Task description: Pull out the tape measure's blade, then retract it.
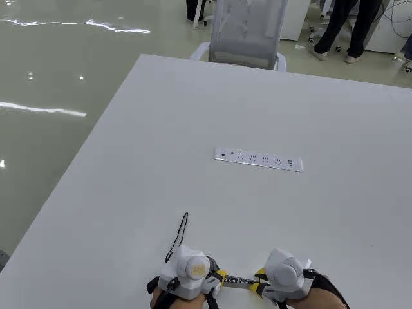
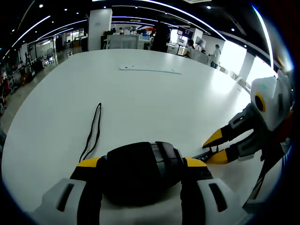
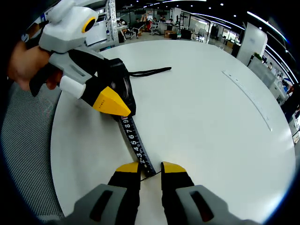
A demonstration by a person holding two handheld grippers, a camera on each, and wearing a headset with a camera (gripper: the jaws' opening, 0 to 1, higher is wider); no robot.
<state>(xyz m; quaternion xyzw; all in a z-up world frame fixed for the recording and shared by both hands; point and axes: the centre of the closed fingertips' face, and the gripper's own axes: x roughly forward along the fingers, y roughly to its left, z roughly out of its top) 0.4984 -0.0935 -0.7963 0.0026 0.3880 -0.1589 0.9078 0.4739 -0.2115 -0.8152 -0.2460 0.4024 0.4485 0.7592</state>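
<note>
Left gripper [image 2: 140, 163] clamps black tape measure [image 3: 119, 82] case between yellow-tipped jaws, near workbench edge closest to person. Right gripper [image 3: 150, 168], jaws drawn narrow, pinches tip of blade [image 3: 136, 143]. Short numbered stretch of blade lies out between the two tools, flat on white workbench [image 1: 193, 116]. Black wrist strap [image 1: 179, 235] trails from case; power strip [image 1: 259, 159] lies well apart, mid-table. Judged step: pull-out, early. Next move calls for right gripper drawing away along blade line, left anchoring case firmly.
</note>
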